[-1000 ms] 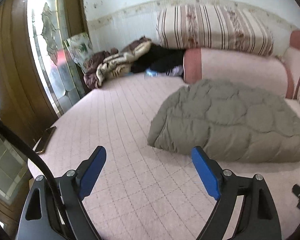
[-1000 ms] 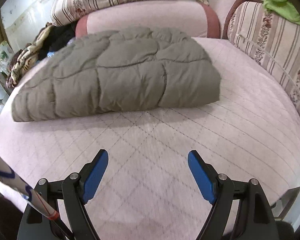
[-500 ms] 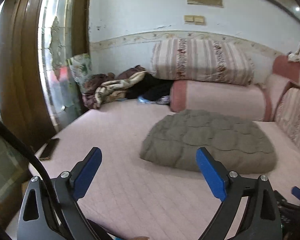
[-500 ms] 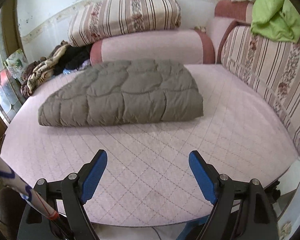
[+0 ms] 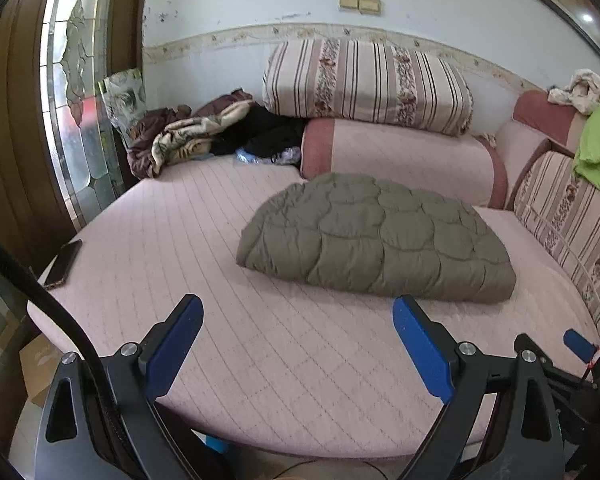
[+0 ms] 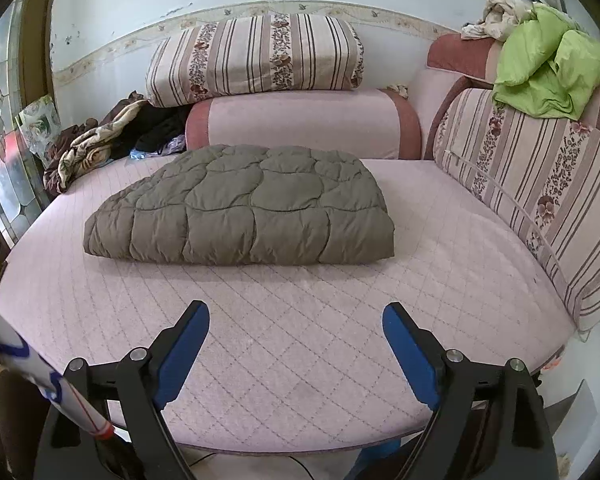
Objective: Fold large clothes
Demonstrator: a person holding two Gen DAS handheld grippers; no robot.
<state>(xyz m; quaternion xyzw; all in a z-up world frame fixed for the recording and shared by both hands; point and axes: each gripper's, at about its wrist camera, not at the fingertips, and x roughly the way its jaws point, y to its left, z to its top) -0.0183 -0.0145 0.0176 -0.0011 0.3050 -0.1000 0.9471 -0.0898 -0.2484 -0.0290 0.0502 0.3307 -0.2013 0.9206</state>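
While I look through the left wrist camera, my left hand-held gripper (image 5: 296, 344) stands released, its blue pads spread wide with nothing between them, over the near edge of the bed (image 5: 284, 360). One olive quilted jacket (image 5: 376, 240) lies folded into a compact bundle on the pink mattress, well apart from the pads and toward the far right. I judge the folding step finished, with both tools clear of the cloth. One phone (image 5: 63, 262) sits at the bed's left rim; one heap of loose clothes (image 5: 204, 136) is bunched in the far corner; one striped folded quilt (image 5: 368, 84) rests on one pink bolster (image 5: 400, 160).

Through the right wrist camera, my right hand-held gripper (image 6: 296, 344) is empty too, its jaws opening a little wider, only bare mattress between them. The same single jacket (image 6: 244, 208) lies ahead, centred on the bed (image 6: 300, 360), touching nothing else. One green garment (image 6: 548, 68) is draped over the sofa back at right. If another large piece is to be folded, I judge the next move calls for reaching one of those loose garments and spreading it flat on the bare mattress.
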